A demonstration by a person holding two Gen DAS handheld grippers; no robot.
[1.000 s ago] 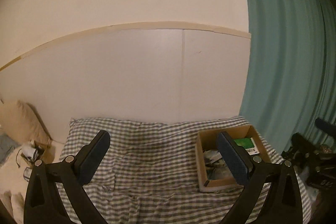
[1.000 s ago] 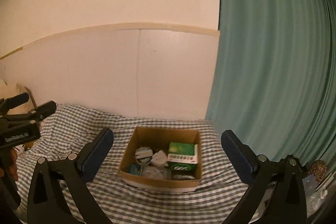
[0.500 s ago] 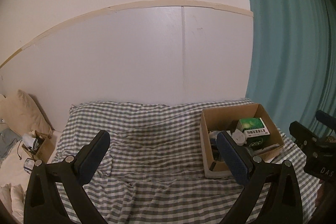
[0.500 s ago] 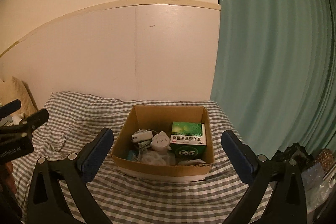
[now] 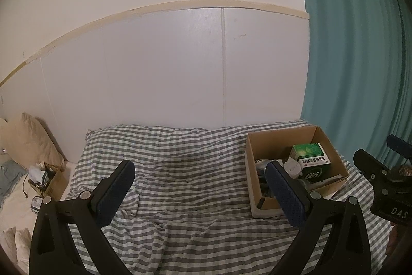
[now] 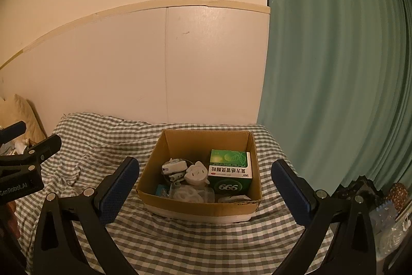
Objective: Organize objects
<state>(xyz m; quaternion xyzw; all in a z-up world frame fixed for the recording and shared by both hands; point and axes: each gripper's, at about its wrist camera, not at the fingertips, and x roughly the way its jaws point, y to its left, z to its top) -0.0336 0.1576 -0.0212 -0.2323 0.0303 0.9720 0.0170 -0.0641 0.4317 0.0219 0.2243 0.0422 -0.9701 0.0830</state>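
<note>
Showing both grippers held above a bed covered with a grey-and-white checked sheet, each with its jaws spread wide and nothing between them. The right gripper faces an open cardboard box that sits on the sheet near the teal curtain, so that the box lies framed between its two fingers; the left gripper looks over the bare middle of the sheet, with the same box off to its right, partly behind its right finger. The box holds the things to be organized: a green medicine carton marked 999 stands against the right-hand wall, a white rounded object lies just beside it, a small white device lies further left, and pale plastic pieces crowd the near corner; what these pieces are cannot be told. All of the task's visible items thus lie inside the box, and none lies loose on the sheet. This arrangement fits either a box awaiting unpacking and sorting or a box into which the items have been gathered. The wide jaws and the centred aim of the right gripper suit a reach into the box as well as a withdrawal from it. A pillow and a smaller carton of oddments lie at the far left, well apart from the box.
</note>
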